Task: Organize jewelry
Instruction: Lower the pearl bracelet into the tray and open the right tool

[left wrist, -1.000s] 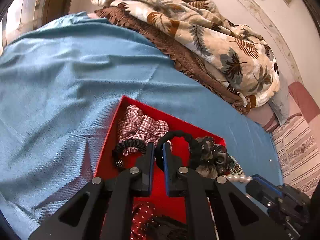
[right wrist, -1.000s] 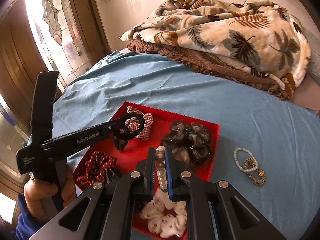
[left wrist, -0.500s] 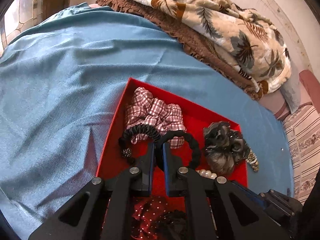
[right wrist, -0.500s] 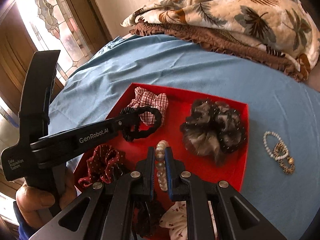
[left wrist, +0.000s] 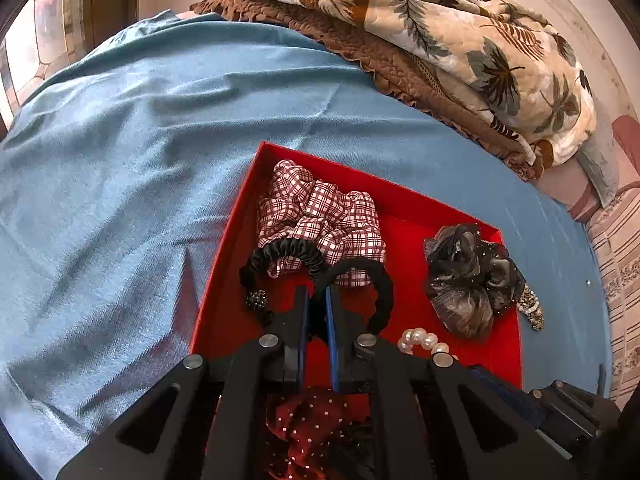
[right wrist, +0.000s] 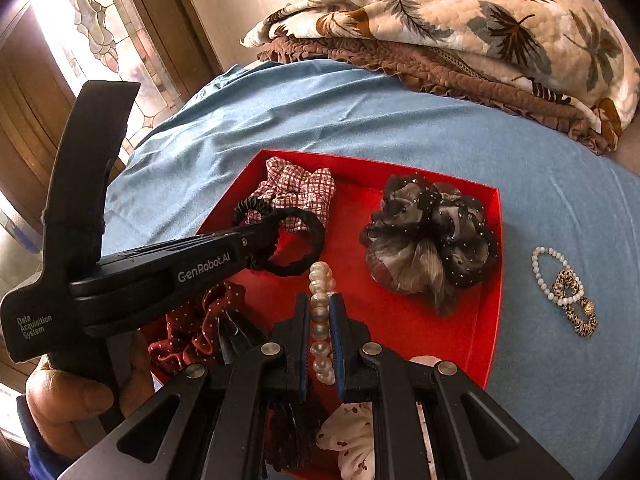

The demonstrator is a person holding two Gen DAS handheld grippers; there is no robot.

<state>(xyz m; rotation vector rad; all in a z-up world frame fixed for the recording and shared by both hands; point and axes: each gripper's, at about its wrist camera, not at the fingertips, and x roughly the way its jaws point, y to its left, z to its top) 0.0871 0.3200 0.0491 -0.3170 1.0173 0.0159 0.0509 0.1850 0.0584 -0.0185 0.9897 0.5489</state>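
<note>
left gripper: jaws clamped on the black hair tie, at lower centre of the left wrist frame, over the red tray. in the right wrist frame the same gripper enters from the left, with the tie looped at its tip above the tray.

right gripper: jaws pinched on the pearl bracelet, at lower centre of frame, over the tray floor; whether the beads touch the floor is unclear.

tray contents: plaid scrunchie upper left, grey scrunchie right, dark red dotted scrunchie lower left.

on the blue sheet, right of the tray: a white bead bracelet touching a leopard-print bracelet.
</note>
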